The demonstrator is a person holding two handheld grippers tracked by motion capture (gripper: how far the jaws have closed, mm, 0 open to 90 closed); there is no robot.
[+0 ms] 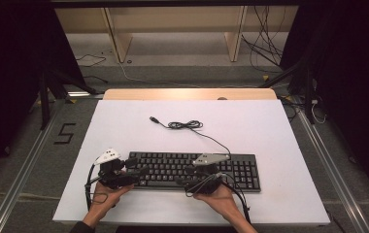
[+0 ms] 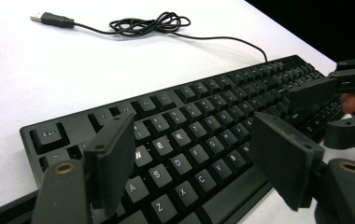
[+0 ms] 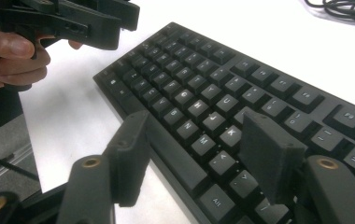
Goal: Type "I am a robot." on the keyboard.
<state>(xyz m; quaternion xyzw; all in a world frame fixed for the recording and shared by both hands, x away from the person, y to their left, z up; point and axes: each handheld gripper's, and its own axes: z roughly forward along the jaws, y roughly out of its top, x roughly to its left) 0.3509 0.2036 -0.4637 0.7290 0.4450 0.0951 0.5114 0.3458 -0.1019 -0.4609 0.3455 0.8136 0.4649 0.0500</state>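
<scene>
- Left gripper [image 2: 192, 154]: jaws stand apart, nothing clamped between them; they hover over the left letter keys of the keyboard [image 2: 203, 116].
- Right gripper [image 3: 194, 158]: jaws stand apart, nothing between the pads; they hover over the keyboard's front edge, near the bottom row of keys right of the space bar.
- Keyboard [image 1: 197, 170]: black, lying flat on the white table [image 1: 124, 126], long side toward the person, near the table's front edge.
- Left hand [image 1: 106, 196]: holds its gripper at the keyboard's left end.
- Right hand [image 1: 220, 196]: holds its gripper at the keyboard's front, about the middle.
- Cable [image 1: 187, 125]: runs from the keyboard's back edge, bunches into a loose coil behind the keyboard, and ends in a plug [image 1: 154, 119] lying on the table farther left.
</scene>
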